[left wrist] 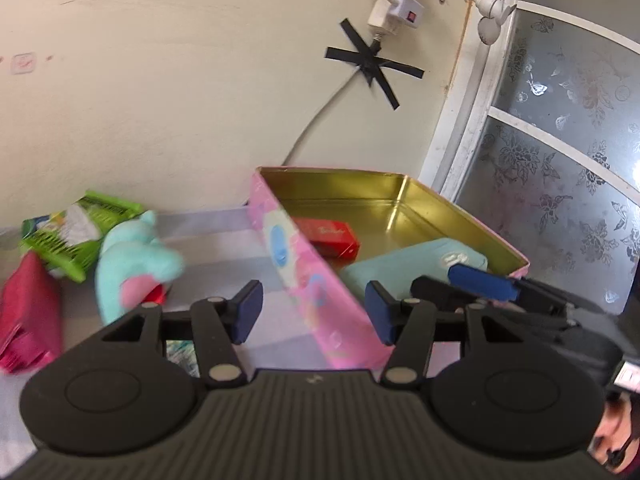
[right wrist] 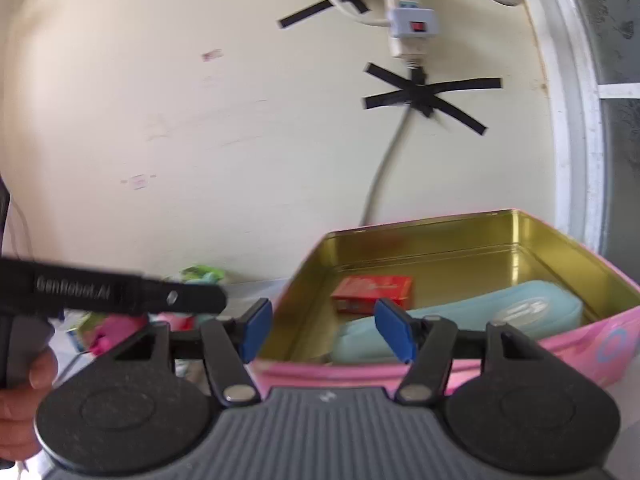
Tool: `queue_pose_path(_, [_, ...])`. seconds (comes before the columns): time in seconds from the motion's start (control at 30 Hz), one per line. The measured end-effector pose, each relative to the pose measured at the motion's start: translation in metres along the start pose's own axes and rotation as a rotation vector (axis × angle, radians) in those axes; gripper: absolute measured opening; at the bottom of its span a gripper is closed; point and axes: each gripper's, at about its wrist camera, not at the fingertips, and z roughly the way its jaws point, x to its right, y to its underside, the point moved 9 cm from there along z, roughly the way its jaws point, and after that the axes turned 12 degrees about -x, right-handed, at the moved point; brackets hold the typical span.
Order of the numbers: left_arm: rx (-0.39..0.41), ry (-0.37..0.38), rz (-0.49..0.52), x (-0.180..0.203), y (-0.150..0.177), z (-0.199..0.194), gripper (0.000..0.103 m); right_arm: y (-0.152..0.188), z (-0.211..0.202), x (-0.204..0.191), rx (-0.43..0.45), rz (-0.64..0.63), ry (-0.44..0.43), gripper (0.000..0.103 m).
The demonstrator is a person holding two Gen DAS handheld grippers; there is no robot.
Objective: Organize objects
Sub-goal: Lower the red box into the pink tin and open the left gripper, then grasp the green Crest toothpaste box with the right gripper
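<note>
A pink tin point(left wrist: 320, 280) with a gold inside stands open against the wall; its pink outer wall point(right wrist: 560, 344) also shows in the right wrist view. Inside lie a red box point(left wrist: 332, 236) point(right wrist: 372, 292) and a teal pouch point(left wrist: 400, 264) point(right wrist: 500, 312). My left gripper point(left wrist: 316, 312) is open, its blue pads astride the tin's near left wall without pressing it. My right gripper point(right wrist: 324, 332) is open above the tin's near edge, with nothing between its pads. It reaches into the left wrist view from the right, right gripper point(left wrist: 472, 284) over the pouch.
Left of the tin lie a teal and pink plush toy point(left wrist: 132, 264), a green basket point(left wrist: 76, 232) holding a packet, and a magenta packet point(left wrist: 28, 312). A power strip and taped cable point(left wrist: 372, 64) hang on the wall. A frosted window point(left wrist: 560, 140) stands at the right. A hand point(right wrist: 24, 392) holds the left gripper.
</note>
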Motion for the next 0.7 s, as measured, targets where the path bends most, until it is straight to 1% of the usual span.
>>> queue_pose_path(0.03, [-0.003, -0.026, -0.015, -0.016, 0.011, -0.008, 0.059, 0.001, 0.000, -0.011, -0.005, -0.020, -0.016, 0.059])
queue_pose_path(0.1, [-0.004, -0.111, -0.052, -0.052, 0.029, -0.024, 0.059, 0.003, 0.005, -0.038, -0.034, -0.069, -0.066, 0.059])
queue_pose_path(0.2, [-0.012, -0.288, -0.147, -0.120, 0.047, -0.047, 0.059, 0.007, 0.025, -0.085, -0.110, -0.113, -0.182, 0.059])
queue_pose_path(0.27, [0.005, -0.410, -0.246, -0.169, 0.055, -0.065, 0.059, 0.006, 0.042, -0.119, -0.157, -0.149, -0.242, 0.059])
queue_pose_path(0.37, [0.066, -0.521, -0.431, -0.236, 0.063, -0.091, 0.059, -0.002, 0.068, -0.176, -0.210, -0.189, -0.339, 0.059])
queue_pose_path(0.43, [0.138, -0.611, -0.509, -0.268, 0.069, -0.107, 0.059, -0.009, 0.091, -0.213, -0.245, -0.201, -0.379, 0.058])
queue_pose_path(0.47, [0.168, -0.678, -0.524, -0.279, 0.073, -0.113, 0.059, -0.010, 0.103, -0.232, -0.265, -0.214, -0.385, 0.058])
queue_pose_path(0.5, [0.160, -0.744, -0.530, -0.290, 0.076, -0.116, 0.058, -0.010, 0.115, -0.250, -0.287, -0.229, -0.391, 0.058])
queue_pose_path(0.53, [0.125, -0.784, -0.542, -0.300, 0.078, -0.118, 0.057, -0.006, 0.127, -0.270, -0.310, -0.246, -0.396, 0.059])
queue_pose_path(0.6, [0.162, -0.760, -0.567, -0.308, 0.076, -0.127, 0.059, 0.002, 0.150, -0.303, -0.345, -0.296, -0.384, 0.060])
queue_pose_path(0.63, [0.171, -0.770, -0.584, -0.312, 0.075, -0.132, 0.059, 0.006, 0.163, -0.316, -0.355, -0.323, -0.362, 0.062])
queue_pose_path(0.67, [0.172, -0.779, -0.596, -0.315, 0.075, -0.134, 0.059, 0.010, 0.176, -0.327, -0.366, -0.339, -0.339, 0.062])
queue_pose_path(0.7, [0.168, -0.773, -0.605, -0.316, 0.075, -0.134, 0.059, 0.015, 0.188, -0.333, -0.382, -0.347, -0.316, 0.062])
